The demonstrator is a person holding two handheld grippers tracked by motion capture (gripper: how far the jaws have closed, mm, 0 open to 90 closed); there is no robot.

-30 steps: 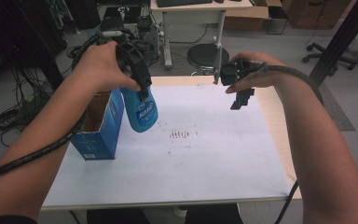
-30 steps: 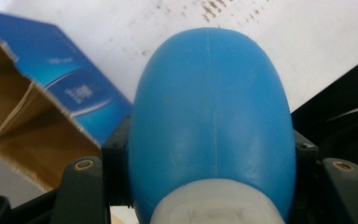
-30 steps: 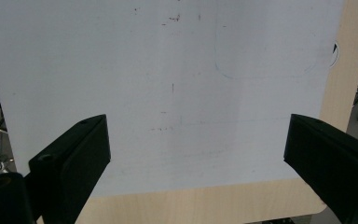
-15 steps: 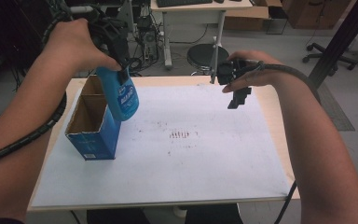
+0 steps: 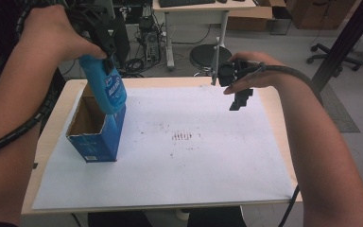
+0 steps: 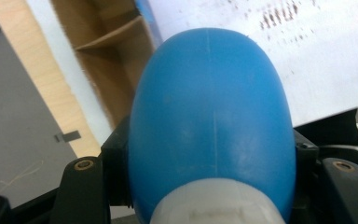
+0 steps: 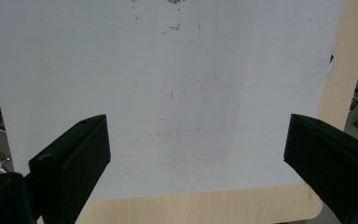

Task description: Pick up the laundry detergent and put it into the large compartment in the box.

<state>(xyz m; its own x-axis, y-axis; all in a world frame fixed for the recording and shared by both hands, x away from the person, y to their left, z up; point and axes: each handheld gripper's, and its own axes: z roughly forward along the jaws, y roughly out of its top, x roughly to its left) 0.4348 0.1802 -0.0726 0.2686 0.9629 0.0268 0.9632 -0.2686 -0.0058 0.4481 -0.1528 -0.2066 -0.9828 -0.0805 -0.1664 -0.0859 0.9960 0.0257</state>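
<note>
- High view: the left gripper (image 5: 105,40) is clamped on a blue bottle (image 5: 105,87) just below its pale cap and holds it above the open blue box (image 5: 97,135), which stands near the left edge of the desk (image 5: 170,82).
- Left gripper view: the bottle (image 6: 212,121) sits tightly between the two black jaws, and behind it the brown inside of the box (image 6: 114,60) is visible, with a cardboard divider.
- Right gripper view: the right gripper (image 7: 196,154) has its jaws wide apart with nothing between them, over the white paper sheet (image 7: 168,93) toward the far right corner.
- The step in hand is, I judge, to lower the bottle into the box.
- To do it well, keep the bottle upright, aim its bottom at one compartment and away from the divider, and descend slowly.
- The box is light and may tip if the bottle pushes its wall; the free gripper could steady it.
</note>
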